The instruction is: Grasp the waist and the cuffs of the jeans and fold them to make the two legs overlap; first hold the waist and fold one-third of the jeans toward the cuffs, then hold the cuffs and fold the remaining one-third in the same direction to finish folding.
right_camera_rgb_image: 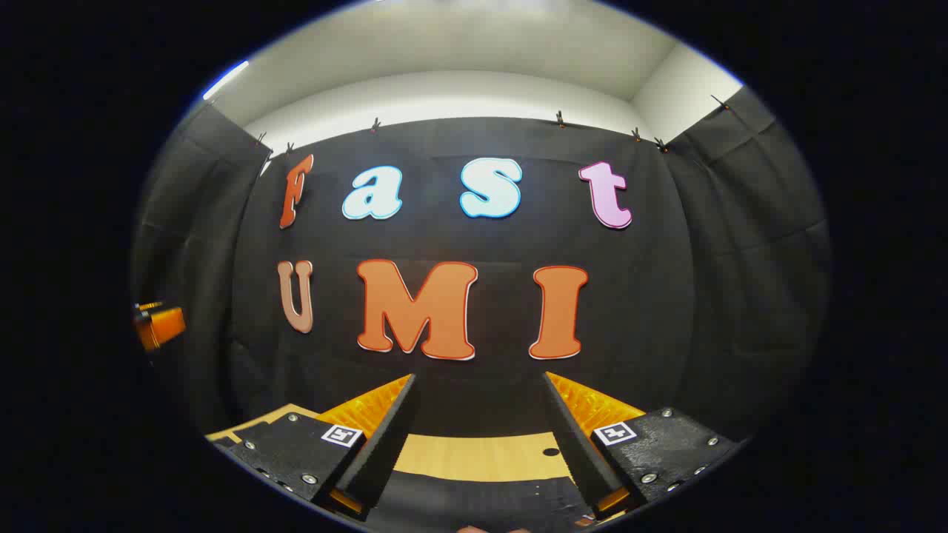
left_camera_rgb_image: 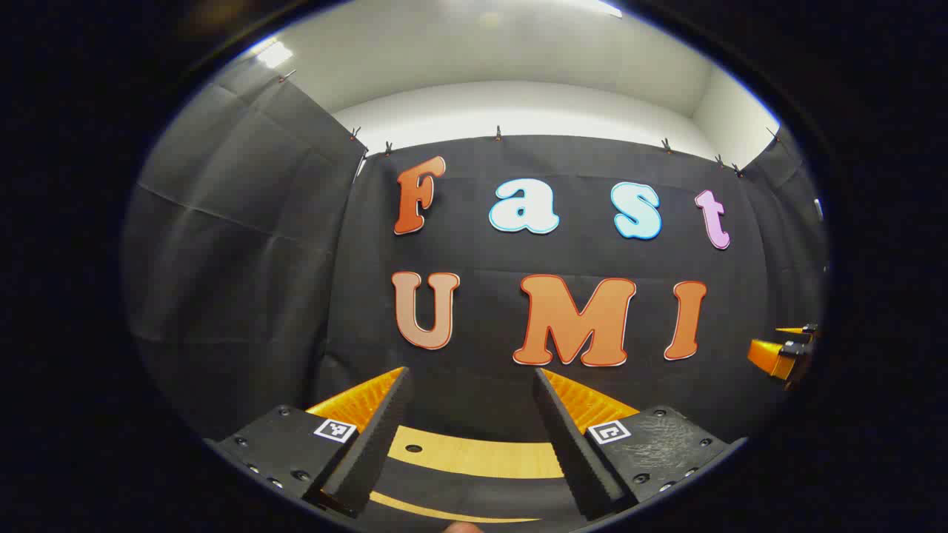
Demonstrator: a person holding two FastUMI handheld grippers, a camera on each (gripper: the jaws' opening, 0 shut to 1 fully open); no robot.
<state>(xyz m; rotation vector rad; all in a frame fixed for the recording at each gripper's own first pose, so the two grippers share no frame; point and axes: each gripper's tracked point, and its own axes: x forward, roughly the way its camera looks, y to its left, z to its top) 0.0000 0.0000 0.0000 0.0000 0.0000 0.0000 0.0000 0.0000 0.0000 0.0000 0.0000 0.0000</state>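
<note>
Black cloth of the booth wall [left_camera_rgb_image: 244, 244] takes most of the left gripper view, hanging from small clips under a white wall and ceiling [left_camera_rgb_image: 518, 59]. At the bottom of the frame the left gripper [left_camera_rgb_image: 472, 437] points forward, its jaws standing apart with nothing between them. Between and below the fingers I see a strip of light wooden surface [left_camera_rgb_image: 481, 455] with a dark cloth lying in front of it. At the right edge of the frame, about mid-height, a small part of the right gripper [left_camera_rgb_image: 781, 355] shows; from here I cannot tell how its jaws stand. I cannot make out the jeans in this view.

In the right gripper view the same black booth wall fills the middle, with the white ceiling at the top. The right gripper [right_camera_rgb_image: 479, 437] sits at the bottom of the frame, jaws apart and holding nothing. The wooden surface shows as a band between the fingers, with a small dark hole [right_camera_rgb_image: 550, 451] near the right finger. At the left edge of the frame, mid-height, a bit of the left gripper appears. The jeans cannot be made out in this view either.
</note>
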